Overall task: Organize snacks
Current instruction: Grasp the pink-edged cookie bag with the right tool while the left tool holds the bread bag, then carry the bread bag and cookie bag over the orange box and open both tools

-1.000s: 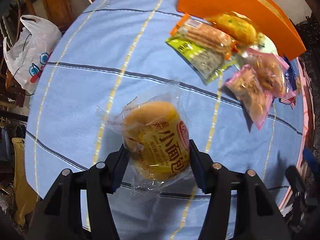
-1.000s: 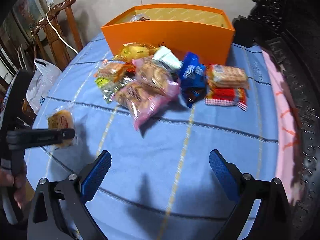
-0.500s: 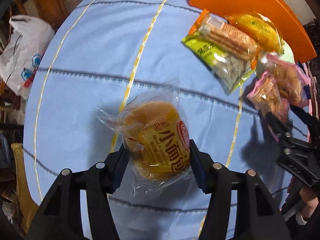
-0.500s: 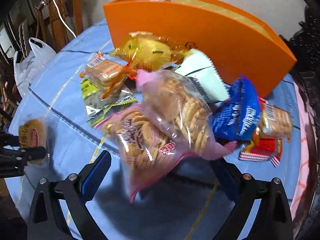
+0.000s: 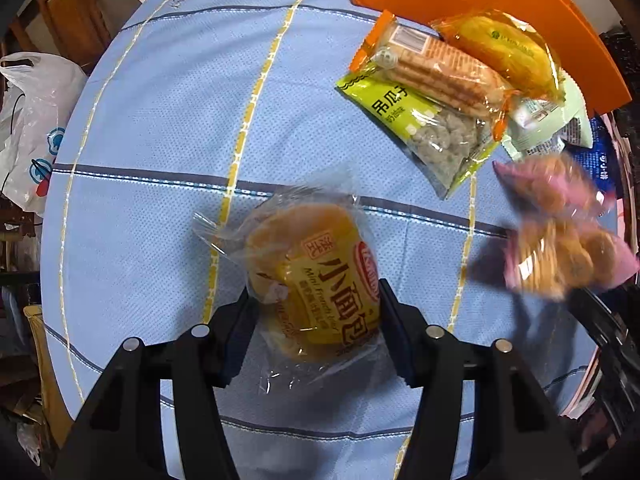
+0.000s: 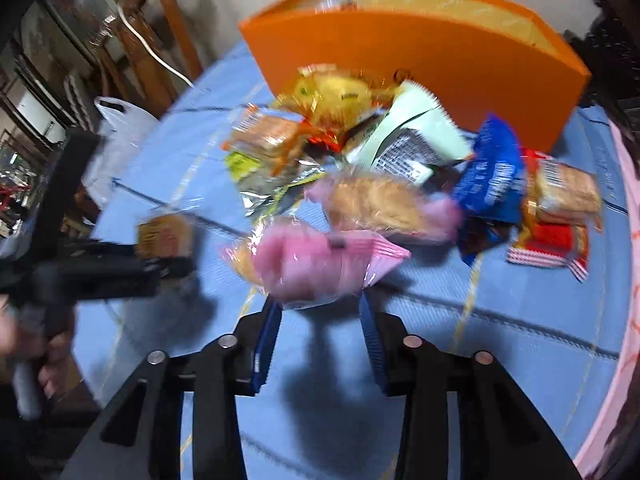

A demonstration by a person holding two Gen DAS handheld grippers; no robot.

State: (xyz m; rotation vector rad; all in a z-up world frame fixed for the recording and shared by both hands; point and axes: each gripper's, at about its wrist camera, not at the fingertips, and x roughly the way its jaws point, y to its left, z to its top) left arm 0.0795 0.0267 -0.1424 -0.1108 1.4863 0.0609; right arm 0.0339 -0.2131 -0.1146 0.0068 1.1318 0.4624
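My left gripper point(image 5: 314, 320) is shut on a yellow mini bread packet point(image 5: 316, 276) and holds it above the blue cloth. It also shows in the right wrist view point(image 6: 164, 236), blurred, at the left. My right gripper point(image 6: 320, 320) is shut on a pink cookie bag point(image 6: 316, 264) and holds it off the table; the bag shows blurred in the left wrist view point(image 5: 568, 256). A second pink cookie bag point(image 6: 384, 204) lies behind it. The orange box point(image 6: 420, 56) stands open at the back of the table.
Loose snacks lie before the box: a cracker pack point(image 5: 432, 68), a green seed packet point(image 5: 420, 128), a yellow cake packet point(image 5: 504, 48), a white packet point(image 6: 412, 136), a blue bag point(image 6: 492, 176), a red-striped cracker pack point(image 6: 556, 220). A white plastic bag point(image 5: 32, 128) hangs left of the table.
My right gripper has shut on the pink cookie bag and lifted it off the pile. My left gripper still holds the bread packet and has moved slightly toward the box.
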